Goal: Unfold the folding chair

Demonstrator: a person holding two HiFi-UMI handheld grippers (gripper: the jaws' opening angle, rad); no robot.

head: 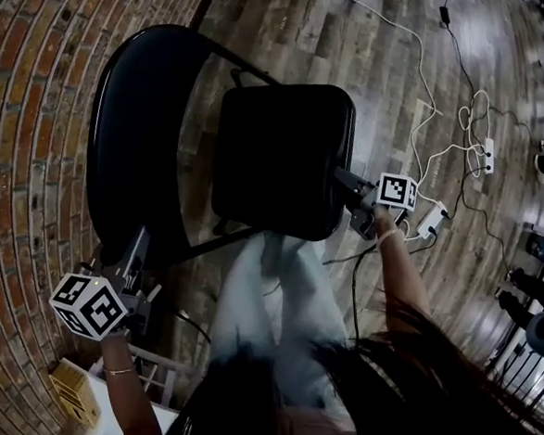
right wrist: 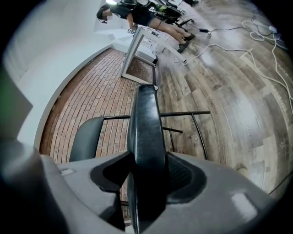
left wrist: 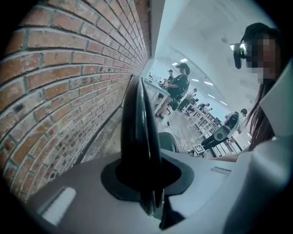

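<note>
The black folding chair stands by the brick wall, its curved backrest (head: 127, 138) at the left and its padded seat (head: 282, 155) in the middle of the head view. My left gripper (head: 135, 257) is shut on the backrest's lower edge; in the left gripper view that thin black edge (left wrist: 139, 128) runs up between the jaws (left wrist: 147, 185). My right gripper (head: 347, 186) is shut on the seat's right rim. The thick seat edge (right wrist: 146, 132) fills that gripper's gap (right wrist: 147, 183), with the backrest (right wrist: 84, 137) and the frame's bars (right wrist: 183, 113) beyond it.
A brick wall (head: 25, 136) is close on the left. White cables and a power strip (head: 486, 155) lie on the wooden floor (head: 400, 54) to the right. My legs (head: 277, 295) stand just before the seat. A yellow crate (head: 75, 393) sits at lower left. People (left wrist: 176, 89) work at tables further off.
</note>
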